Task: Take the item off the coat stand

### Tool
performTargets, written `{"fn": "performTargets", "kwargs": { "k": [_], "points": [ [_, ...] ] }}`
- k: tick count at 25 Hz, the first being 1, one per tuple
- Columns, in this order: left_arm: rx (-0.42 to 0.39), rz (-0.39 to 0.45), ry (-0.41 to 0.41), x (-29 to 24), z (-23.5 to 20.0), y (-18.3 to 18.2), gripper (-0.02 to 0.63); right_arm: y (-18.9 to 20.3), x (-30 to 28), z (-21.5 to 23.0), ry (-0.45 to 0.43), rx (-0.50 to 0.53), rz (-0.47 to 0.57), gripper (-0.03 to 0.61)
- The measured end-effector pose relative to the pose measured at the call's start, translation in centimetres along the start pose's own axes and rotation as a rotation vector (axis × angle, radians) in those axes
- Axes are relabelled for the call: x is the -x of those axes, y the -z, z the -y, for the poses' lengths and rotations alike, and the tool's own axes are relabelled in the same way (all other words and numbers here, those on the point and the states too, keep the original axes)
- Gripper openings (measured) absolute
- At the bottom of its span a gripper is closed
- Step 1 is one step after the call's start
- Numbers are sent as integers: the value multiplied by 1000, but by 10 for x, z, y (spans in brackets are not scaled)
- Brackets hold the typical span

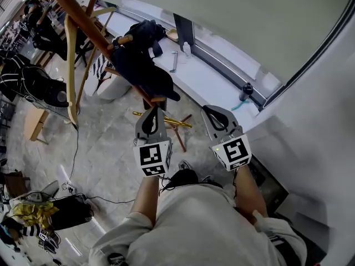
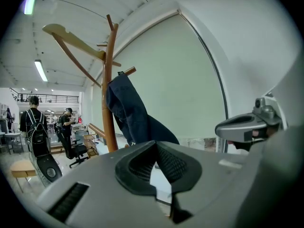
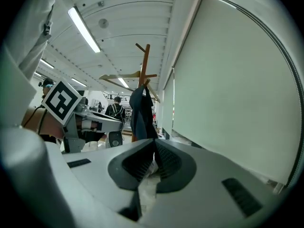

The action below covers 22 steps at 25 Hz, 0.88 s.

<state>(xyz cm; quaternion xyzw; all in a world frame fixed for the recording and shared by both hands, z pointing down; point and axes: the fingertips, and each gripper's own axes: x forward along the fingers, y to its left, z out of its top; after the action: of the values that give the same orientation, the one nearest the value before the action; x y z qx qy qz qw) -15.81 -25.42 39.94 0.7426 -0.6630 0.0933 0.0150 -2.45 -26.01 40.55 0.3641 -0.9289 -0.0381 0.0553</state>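
The left tool (image 1: 153, 113) and right tool (image 1: 207, 111) were both closed on nothing, short of the dark garment (image 1: 141, 65), apparently hooked over a peg of the coat stand (image 1: 77, 13), so one needed opening before gripping cloth near that peg and lifting.

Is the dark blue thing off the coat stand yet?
Nothing is done yet: the dark blue garment hangs on a peg of the coat stand. In hand: nothing; the left hand-held gripper and right hand-held gripper are shut, empty, short of it. Left: reach, grip, lift it off.
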Motion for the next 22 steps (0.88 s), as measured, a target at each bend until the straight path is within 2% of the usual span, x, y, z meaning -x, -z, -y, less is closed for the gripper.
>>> {"fn": "performTargets", "kwargs": {
  "k": [9,15,18,22],
  "points": [
    [-11,-2,2,-14,-9,-12,11,-34,-50,-7,-71,41,23,6],
    [12,-6,-27,-15,-37,-21,11,-49,-73,-18,-135,35,23,9],
    [19,-20,-33,-10,-41,-21,11,-53,-81,-29,-181,52,15,76],
    [15,-10,-65,-5,-51,-26,11,-61,-94,-39,-223,70,8,99]
  ]
}}
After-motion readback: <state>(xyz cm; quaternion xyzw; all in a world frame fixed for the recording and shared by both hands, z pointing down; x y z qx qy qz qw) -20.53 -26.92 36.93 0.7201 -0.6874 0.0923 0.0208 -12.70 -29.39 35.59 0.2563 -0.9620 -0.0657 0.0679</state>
